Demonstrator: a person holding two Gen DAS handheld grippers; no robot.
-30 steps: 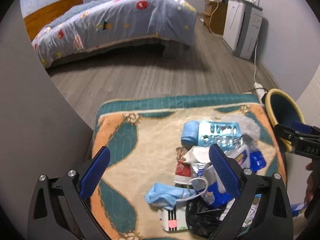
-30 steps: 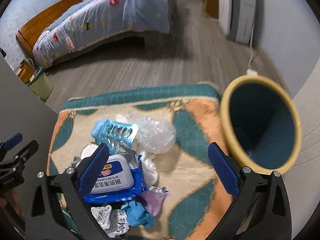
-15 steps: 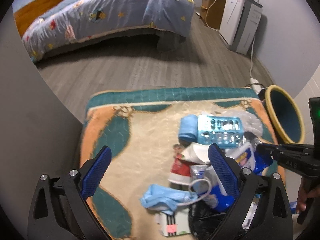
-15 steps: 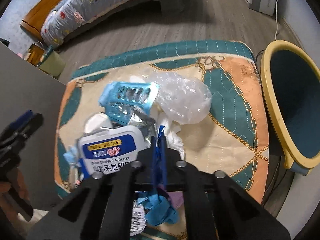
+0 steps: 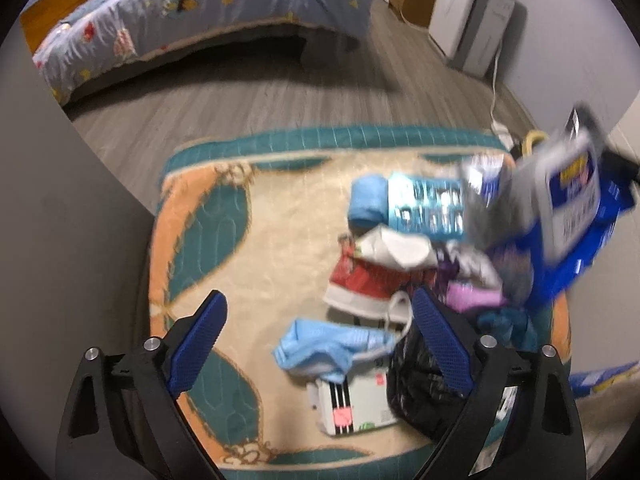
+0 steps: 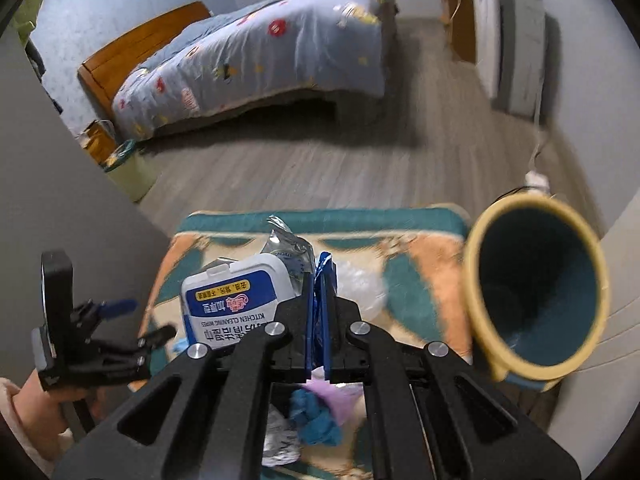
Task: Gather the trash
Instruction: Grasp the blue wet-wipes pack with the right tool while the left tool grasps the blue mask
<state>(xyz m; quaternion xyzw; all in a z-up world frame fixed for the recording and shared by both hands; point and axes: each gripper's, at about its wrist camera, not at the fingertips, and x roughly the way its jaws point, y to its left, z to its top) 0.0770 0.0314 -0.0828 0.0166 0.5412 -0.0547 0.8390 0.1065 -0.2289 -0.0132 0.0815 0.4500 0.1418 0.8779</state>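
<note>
My right gripper [image 6: 319, 276] is shut on a blue kitchen wipes pack [image 6: 234, 302] and holds it lifted above the mat; the pack also shows raised at the right of the left wrist view [image 5: 568, 204]. My left gripper [image 5: 320, 320] is open and empty above the trash pile: a light blue face mask [image 5: 324, 346], a red paper cup [image 5: 362, 284], a blue blister tray [image 5: 426, 210], a black bag [image 5: 420, 392] and a white box [image 5: 356, 408]. The yellow-rimmed teal bin [image 6: 536, 304] stands right of the mat.
The trash lies on a teal, orange and cream mat [image 5: 224, 240]. A grey wall panel [image 5: 60, 220] stands at the left. A bed [image 6: 256, 60] and white appliances [image 6: 508, 40] are across the wooden floor. A power strip [image 6: 536, 178] lies behind the bin.
My right gripper has closed on the wipes pack and lifted it off the pile, up and to the right. My left gripper has stayed open over the pile.
</note>
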